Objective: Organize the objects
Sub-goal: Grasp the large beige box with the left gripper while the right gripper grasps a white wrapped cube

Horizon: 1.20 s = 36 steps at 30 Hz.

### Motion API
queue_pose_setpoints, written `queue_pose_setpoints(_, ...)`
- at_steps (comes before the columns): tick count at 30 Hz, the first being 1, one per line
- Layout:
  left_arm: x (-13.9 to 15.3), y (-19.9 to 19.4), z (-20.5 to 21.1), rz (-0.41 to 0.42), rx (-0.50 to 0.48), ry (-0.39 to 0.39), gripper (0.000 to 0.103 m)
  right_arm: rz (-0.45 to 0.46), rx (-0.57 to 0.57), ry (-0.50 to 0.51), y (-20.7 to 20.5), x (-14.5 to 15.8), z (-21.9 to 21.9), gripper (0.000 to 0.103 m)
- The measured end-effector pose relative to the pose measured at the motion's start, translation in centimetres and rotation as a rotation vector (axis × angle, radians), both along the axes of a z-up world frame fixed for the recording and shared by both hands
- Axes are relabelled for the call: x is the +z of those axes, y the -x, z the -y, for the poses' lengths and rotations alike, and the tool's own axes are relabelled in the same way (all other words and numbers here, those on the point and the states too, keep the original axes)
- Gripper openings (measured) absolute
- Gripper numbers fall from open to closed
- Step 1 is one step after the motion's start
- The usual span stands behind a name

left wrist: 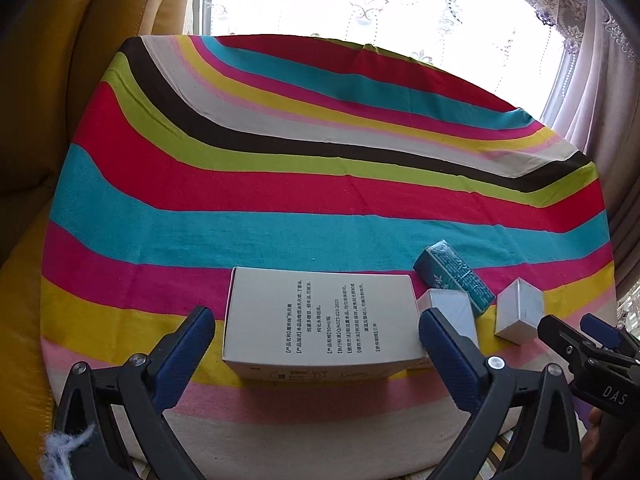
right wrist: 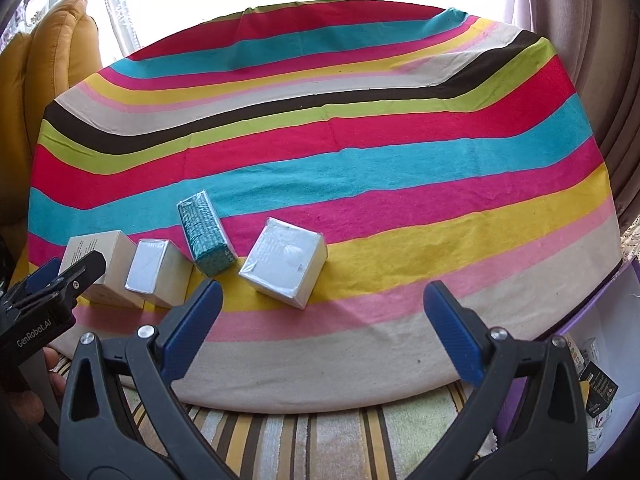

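Four boxes line the striped surface [right wrist: 400, 152]; left tool [left wrist: 316, 344] and right tool [right wrist: 322, 316] gape wide, empty.

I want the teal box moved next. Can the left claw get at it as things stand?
Probably not directly: the large white box lies between the open left claw and the teal box, with a small wrapped box beside it. The right claw looks freer.
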<state>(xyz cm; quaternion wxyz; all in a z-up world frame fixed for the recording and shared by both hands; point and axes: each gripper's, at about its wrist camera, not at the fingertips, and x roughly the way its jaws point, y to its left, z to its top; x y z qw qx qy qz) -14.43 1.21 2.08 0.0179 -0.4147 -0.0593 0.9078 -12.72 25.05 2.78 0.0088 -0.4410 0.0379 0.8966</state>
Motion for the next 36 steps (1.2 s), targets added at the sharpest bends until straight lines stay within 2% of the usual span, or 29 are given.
queue_pose_setpoints(12,-1.0,0.8,-0.5,0.033,-0.008,-0.019,0.103,0.042,-0.036,-0.056,2.2,-1.8,1.0,0.099)
queue_pose_setpoints(18,-1.5,1.0,-0.6,0.031,-0.004,-0.024,0.103,0.074,-0.037,-0.063,2.8,-2.8,1.0,0.087)
queue_pose_setpoints(21,-1.7,1.0,-0.5,0.02,0.0,-0.031,0.103,0.087,-0.037,-0.054,3.1,-3.2,0.9,0.076)
queue_pose_setpoints(23,-1.7,0.9,-0.5,0.015,0.001,-0.029,0.103,0.096,-0.032,-0.046,3.2,-3.5,0.9,0.065)
queue_pose_setpoints(24,-1.7,0.9,-0.5,0.013,0.002,-0.028,0.103,0.094,-0.032,-0.049,3.1,-3.6,0.9,0.063)
queue_pose_setpoints(28,-1.7,0.6,-0.4,0.003,0.013,-0.025,0.103,0.078,-0.016,-0.035,2.8,-3.4,1.0,0.047)
queue_pose_setpoints(36,-0.5,-0.9,-1.1,-0.058,0.02,0.019,0.103,0.05,0.002,0.017,1.8,-3.0,0.6,0.045)
